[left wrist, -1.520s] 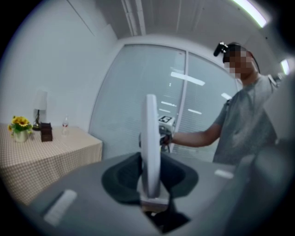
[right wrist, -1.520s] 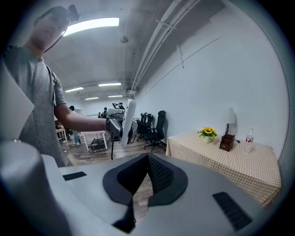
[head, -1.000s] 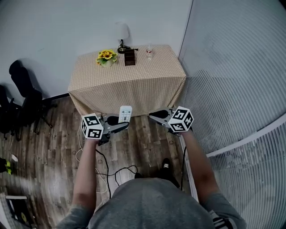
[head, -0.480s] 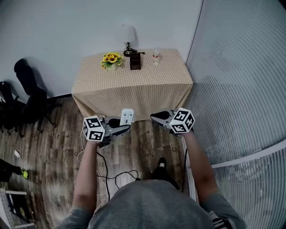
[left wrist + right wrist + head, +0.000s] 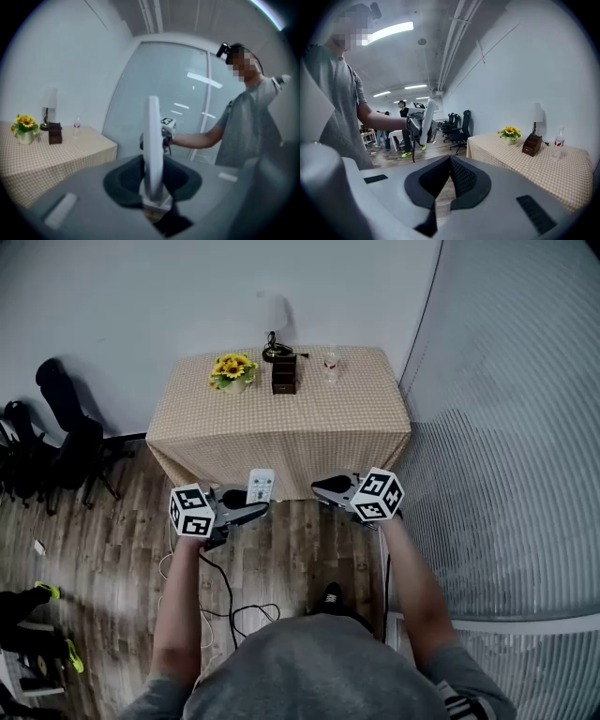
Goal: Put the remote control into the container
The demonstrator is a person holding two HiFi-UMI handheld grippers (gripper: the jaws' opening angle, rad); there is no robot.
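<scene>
The remote control (image 5: 260, 487) was clamped upright in the left gripper (image 5: 262, 509) — the right gripper (image 5: 317, 488) was closed on nothing — both held well short of the desk (image 5: 281, 432) and its container (image 5: 284, 376).

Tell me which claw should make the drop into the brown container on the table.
Left: the left claw grips the remote control; the right claw is shut and empty.

White remote control (image 5: 261, 486), beige checked tablecloth (image 5: 281, 432), yellow flowers (image 5: 232, 364), dark brown container (image 5: 284, 377).
</scene>
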